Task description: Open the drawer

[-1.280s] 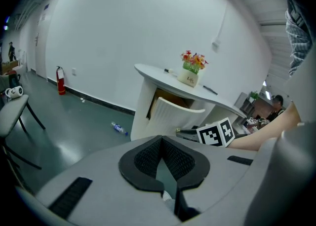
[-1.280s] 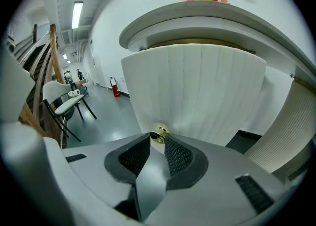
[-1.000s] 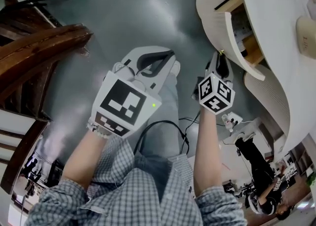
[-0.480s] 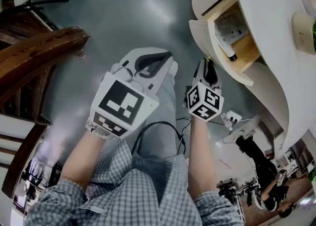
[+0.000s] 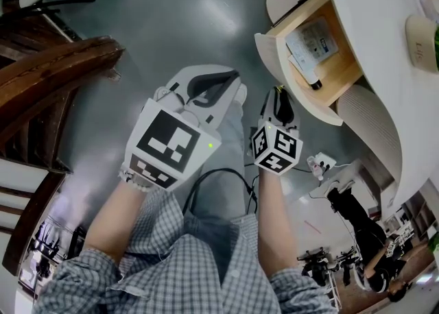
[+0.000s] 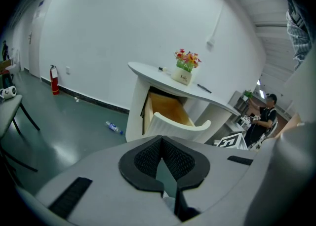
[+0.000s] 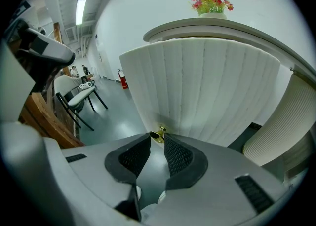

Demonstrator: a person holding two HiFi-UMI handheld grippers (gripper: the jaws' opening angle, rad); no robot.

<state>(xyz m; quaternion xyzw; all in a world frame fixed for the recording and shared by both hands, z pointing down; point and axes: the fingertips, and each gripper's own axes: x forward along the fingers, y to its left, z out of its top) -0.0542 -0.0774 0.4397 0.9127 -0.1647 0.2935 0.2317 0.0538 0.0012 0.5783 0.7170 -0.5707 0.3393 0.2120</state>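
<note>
Glossy grey-green floor (image 5: 171, 18), with a white curved desk (image 5: 384, 18) standing on it. The right gripper (image 7: 157, 138) has its fingers (image 7: 178, 155) clenched on the small brass knob (image 7: 158, 133), which sits between their tips. The drawer (image 7: 212, 87) rises just beyond those fingertips with its ribbed front, partly out of the desk. The left gripper (image 6: 161, 141) has its fingers (image 6: 145, 158) pressed together, empty, well apart from the drawer.

light: bright, even; ceiling tube lamp (image 7: 80, 11) lit
glare: soft patches on grey floor (image 5: 218, 12)
distortion: strong fisheye, dark corners in gripper views
blur: minimal
</note>
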